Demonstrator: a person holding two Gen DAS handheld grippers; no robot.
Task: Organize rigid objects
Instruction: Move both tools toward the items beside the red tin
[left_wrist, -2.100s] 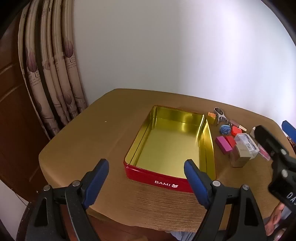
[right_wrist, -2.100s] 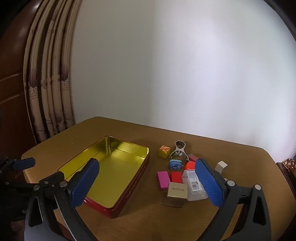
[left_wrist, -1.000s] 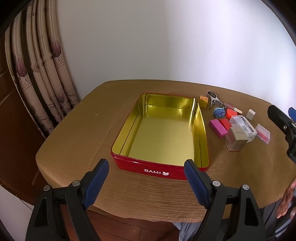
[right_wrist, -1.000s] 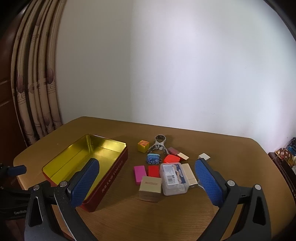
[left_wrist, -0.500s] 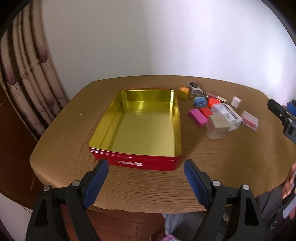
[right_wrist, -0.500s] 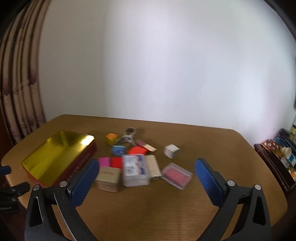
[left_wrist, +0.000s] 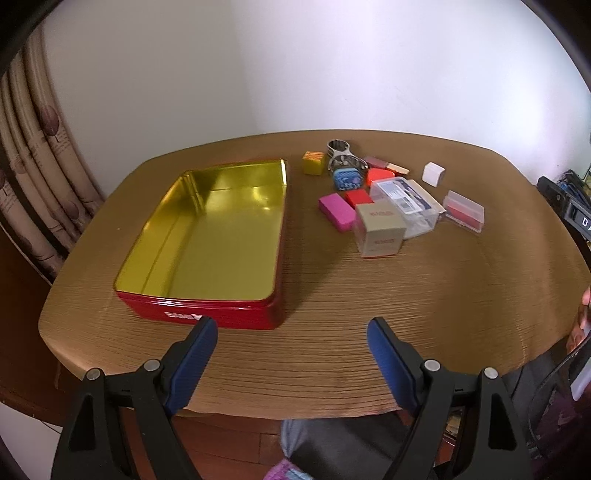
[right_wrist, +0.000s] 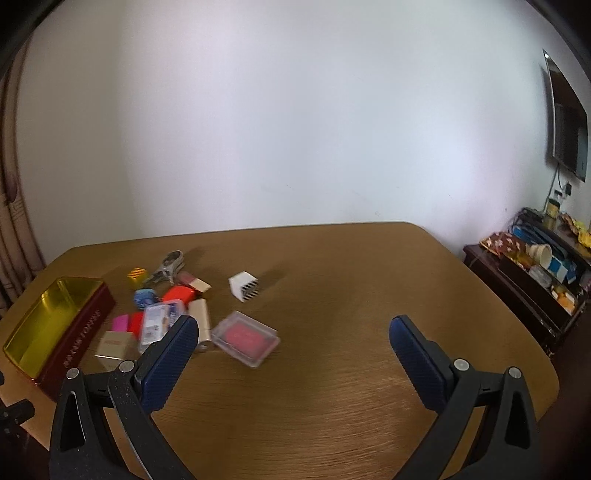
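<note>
Left wrist view has the red tin (left_wrist: 207, 236) sitting open and empty on the counter (left_wrist: 369, 295), gold lining showing, with the jumble of small things just to its right: pink block (left_wrist: 337, 211), beige box (left_wrist: 380, 229), clear case with a label (left_wrist: 406, 201), clear case with a red insert (left_wrist: 463, 211), white cube (left_wrist: 433, 173), yellow cube (left_wrist: 314, 162), blue pouch (left_wrist: 347, 178) and a metal clip (left_wrist: 341, 153) at the back. Nothing is in the tin yet, so my read is the sorting has barely begun. Left claw (left_wrist: 291, 354) hangs wide open over the near edge, gripping nothing; right claw (right_wrist: 291, 350) is just as wide and just as empty, aimed at bare counter right of the pile. Trouble spots? Those pieces are packed touching one another, so a wide claw dropping in could shove neighbours or pinch two at once. The clear cases look slick and flat, likely to squirt out of the pads. And the right view is blurred, so a hasty approach could clip the red-insert case (right_wrist: 245, 338) beside its left finger.
</note>
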